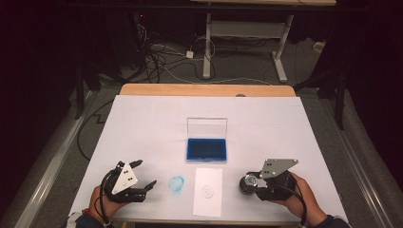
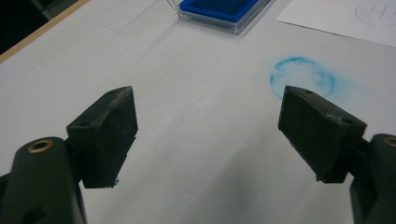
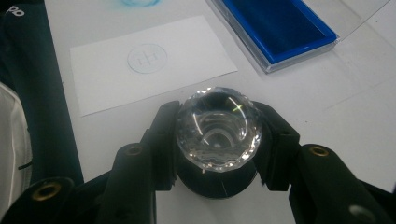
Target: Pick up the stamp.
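A round stamp (image 3: pixel 218 128) with a faceted clear knob and a black base stands at the near right of the table (image 1: pixel 142 123); my right gripper (image 3: pixel 218 109) is shut on it, one jaw on each side. A white paper slip (image 1: pixel 209 206) lies near the front middle, bearing a faint round print (image 3: pixel 147 57). Behind it sits a blue ink pad (image 1: pixel 206 148) in a clear case with its lid raised. My left gripper (image 2: pixel 208 93) rests open at the near left with nothing between its jaws. A blue ink ring (image 2: pixel 302 77) marks the table just beyond its right jaw.
A white sheet covers the table, and a wooden strip (image 1: pixel 204 89) shows along the far edge. Beyond it are a dark floor, cables and another table's legs (image 1: pixel 207 47). A dark sleeve (image 3: pixel 28 93) shows at the left of the right gripper view.
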`<state>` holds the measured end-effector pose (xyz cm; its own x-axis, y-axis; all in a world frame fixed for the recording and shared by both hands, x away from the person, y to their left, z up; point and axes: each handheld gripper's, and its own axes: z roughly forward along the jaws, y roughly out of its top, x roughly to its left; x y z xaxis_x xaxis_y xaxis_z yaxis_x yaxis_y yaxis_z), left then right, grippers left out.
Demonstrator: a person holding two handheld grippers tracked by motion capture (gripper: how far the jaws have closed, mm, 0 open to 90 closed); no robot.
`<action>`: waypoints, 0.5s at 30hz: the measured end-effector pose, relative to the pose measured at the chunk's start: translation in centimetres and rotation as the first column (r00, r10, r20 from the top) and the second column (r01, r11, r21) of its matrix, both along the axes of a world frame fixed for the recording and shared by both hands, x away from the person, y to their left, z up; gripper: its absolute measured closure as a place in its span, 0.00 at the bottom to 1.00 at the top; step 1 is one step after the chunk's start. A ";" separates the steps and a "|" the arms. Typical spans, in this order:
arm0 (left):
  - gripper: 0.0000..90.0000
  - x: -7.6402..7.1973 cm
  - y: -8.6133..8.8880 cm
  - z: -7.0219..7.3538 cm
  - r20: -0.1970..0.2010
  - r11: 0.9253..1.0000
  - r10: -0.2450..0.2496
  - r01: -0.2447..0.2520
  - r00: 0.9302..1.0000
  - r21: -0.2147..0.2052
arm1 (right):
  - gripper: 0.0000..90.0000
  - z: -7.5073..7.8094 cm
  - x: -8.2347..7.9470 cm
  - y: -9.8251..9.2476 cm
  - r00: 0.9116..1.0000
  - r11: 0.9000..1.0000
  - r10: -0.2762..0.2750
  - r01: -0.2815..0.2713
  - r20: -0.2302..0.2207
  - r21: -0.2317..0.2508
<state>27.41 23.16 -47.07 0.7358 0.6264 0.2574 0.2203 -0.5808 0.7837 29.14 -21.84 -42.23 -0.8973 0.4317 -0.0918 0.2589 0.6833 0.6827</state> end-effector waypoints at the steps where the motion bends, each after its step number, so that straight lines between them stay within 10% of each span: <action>1: 0.21 0.0 0.0 0.0 0.003 1.000 -0.001 0.001 1.000 0.001 | 0.63 0.0 0.0 0.0 1.000 1.000 0.006 -0.006 0.003 -0.006; 15: 0.21 0.0 -0.1 -0.1 -0.003 1.000 -0.012 0.012 1.000 0.007 | 0.63 0.4 0.1 -0.4 1.000 1.000 -0.009 0.009 0.017 0.006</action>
